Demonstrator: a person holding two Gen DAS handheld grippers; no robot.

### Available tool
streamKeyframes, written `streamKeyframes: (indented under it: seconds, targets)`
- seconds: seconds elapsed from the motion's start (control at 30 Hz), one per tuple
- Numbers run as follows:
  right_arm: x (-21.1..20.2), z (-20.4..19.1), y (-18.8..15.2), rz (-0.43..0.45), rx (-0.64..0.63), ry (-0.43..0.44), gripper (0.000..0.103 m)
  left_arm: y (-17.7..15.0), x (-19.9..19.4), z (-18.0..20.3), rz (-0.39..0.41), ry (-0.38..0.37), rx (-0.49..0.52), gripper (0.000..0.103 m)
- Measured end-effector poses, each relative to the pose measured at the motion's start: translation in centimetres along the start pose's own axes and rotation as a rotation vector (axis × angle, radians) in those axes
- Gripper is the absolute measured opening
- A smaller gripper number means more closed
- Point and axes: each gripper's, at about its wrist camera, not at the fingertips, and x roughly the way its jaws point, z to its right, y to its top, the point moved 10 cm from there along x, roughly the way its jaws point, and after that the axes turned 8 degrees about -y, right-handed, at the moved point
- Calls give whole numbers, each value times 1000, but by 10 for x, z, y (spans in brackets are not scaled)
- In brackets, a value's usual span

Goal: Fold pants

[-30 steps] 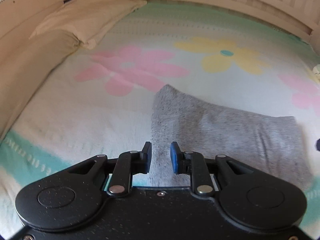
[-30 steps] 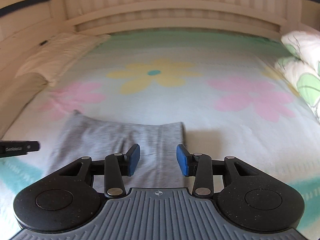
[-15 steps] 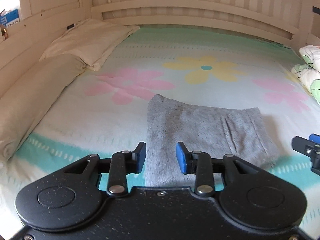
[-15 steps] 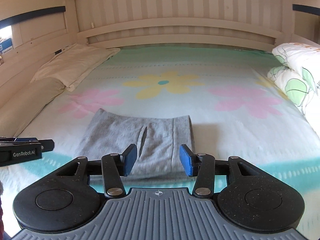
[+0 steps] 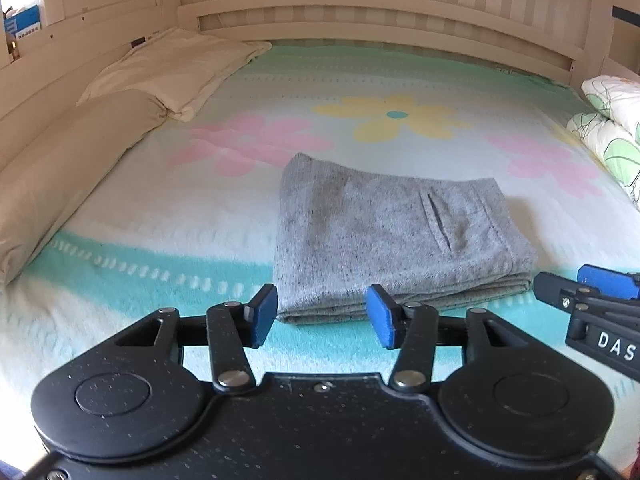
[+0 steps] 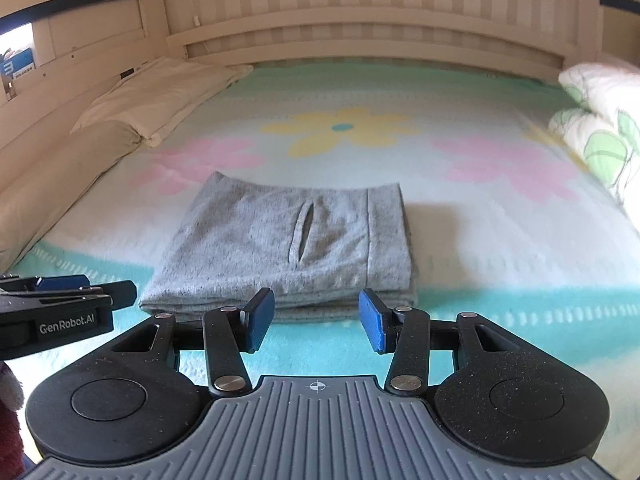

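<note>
The grey pants [image 5: 396, 232] lie folded into a flat rectangular stack on the flowered blanket [image 5: 160, 216], a pocket slit on top. In the right wrist view the same pants [image 6: 288, 240] sit just beyond the fingers. My left gripper [image 5: 322, 320] hangs short of the stack's near left corner; its jaws are opening and nothing is between them. My right gripper [image 6: 316, 324] is open and empty, just before the stack's near edge. Each gripper shows at the edge of the other's view: the right gripper [image 5: 600, 304] and the left gripper [image 6: 64, 312].
Two beige pillows [image 5: 168, 68] lie along the left side of the bed. A white quilt with green leaves [image 5: 616, 128] is bunched at the right edge. A slatted wooden headboard [image 5: 380, 12] closes off the far end.
Both grippers have drawn back from the pants, which now lie whole in view. The left jaws have spread wider; the right jaws widened slightly.
</note>
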Motion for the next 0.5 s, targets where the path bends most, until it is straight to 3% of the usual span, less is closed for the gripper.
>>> streamKeyframes:
  seconds: [0.5]
  targets:
    - [19,8,-10,-61,50,-11,46,-11,25,2,-24,3,18,57]
